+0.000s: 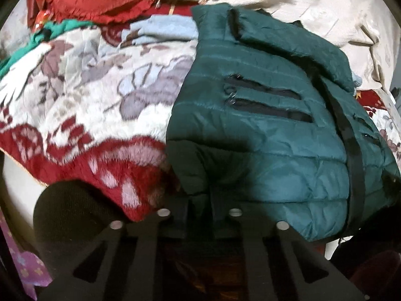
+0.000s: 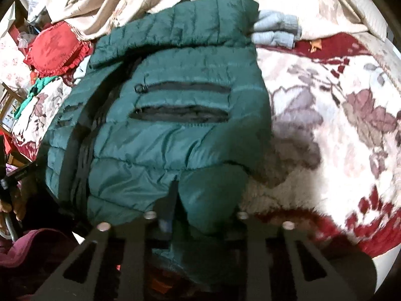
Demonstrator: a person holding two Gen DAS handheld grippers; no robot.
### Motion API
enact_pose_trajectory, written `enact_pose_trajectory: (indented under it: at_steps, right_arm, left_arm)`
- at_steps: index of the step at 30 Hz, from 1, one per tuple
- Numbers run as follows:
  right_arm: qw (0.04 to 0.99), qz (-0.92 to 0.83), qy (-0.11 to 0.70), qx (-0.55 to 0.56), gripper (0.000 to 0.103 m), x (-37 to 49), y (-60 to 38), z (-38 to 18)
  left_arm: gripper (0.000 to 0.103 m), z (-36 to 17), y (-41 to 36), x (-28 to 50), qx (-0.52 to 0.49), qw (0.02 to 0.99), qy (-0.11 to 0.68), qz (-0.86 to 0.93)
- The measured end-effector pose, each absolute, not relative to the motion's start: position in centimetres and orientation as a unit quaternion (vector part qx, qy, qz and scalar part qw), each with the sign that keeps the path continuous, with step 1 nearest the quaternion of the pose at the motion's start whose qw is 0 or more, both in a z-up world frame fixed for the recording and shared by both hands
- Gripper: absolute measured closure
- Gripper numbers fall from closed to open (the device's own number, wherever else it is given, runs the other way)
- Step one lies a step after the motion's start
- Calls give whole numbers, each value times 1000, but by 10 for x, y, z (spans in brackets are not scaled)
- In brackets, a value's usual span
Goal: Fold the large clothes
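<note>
Left wrist view: the left hand-held gripper (image 1: 199, 207) has its tips buried under the green puffer jacket (image 1: 263, 130), apparently pinching its hem. The right hand-held gripper (image 2: 198, 215) clamps the jacket's (image 2: 175, 115) near hem. It lies on the floral blanket (image 2: 338, 115), which is bare toward the right edge.

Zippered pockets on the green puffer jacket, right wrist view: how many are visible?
2 clear ones on the green puffer jacket, stacked on the chest panel: the upper zippered pocket and the lower zippered pocket. Dark slits near the jacket's left edge may be more; folds could hide others.
</note>
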State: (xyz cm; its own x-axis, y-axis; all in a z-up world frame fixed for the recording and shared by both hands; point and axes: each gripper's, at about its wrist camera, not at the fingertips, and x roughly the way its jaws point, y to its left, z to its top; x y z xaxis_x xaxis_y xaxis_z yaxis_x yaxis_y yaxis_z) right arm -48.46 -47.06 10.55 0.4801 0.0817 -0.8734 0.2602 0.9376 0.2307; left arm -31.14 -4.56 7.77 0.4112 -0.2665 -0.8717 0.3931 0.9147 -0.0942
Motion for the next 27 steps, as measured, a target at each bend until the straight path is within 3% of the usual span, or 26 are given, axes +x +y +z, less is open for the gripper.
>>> enact_pose_trajectory:
  at_steps: [15, 27]
  right_arm:
    - [893, -18, 402, 201, 85, -464, -499, 196]
    - [906, -68, 371, 190, 85, -361, -543, 229]
  left_arm:
    - [103, 175, -41, -273, -32, 870, 427, -244]
    - [103, 209, -85, -180, -62, 894, 387, -217]
